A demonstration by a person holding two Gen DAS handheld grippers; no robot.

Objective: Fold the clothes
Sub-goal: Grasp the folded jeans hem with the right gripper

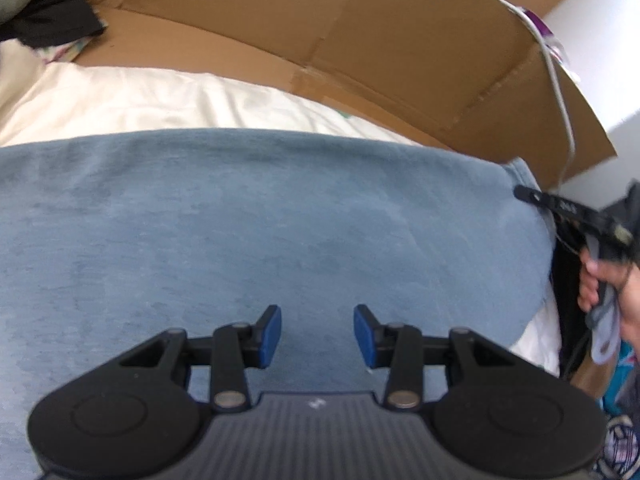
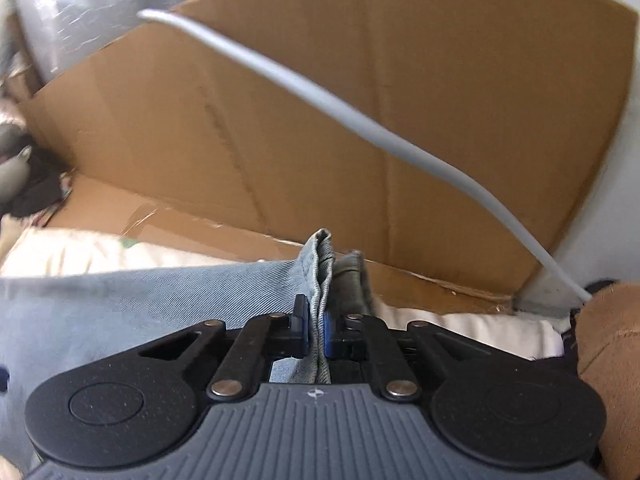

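garment: blue cloth (image 1: 260, 220) lying flat on the white bedding (image 1: 120, 100), by the cardboard (image 1: 360, 32)
right gripper (image 2: 316, 330): pinching the hemmed corner (image 2: 320, 256), probably to fold over
left gripper (image 1: 317, 334): spread, hovering above mid-cloth, holding nothing

The right gripper (image 2: 316, 332) sits low in the middle. Its two blue pads (image 2: 306, 326) squeeze a folded edge of the blue cloth (image 2: 120, 292), which sticks up between them toward 12 o'clock. The rest of the cloth spreads out toward 9 o'clock over a white sheet (image 2: 80, 252). A big cardboard box (image 2: 360, 120) stands behind. A grey cable (image 2: 320, 96) runs across it from 11 o'clock down to 4 o'clock.
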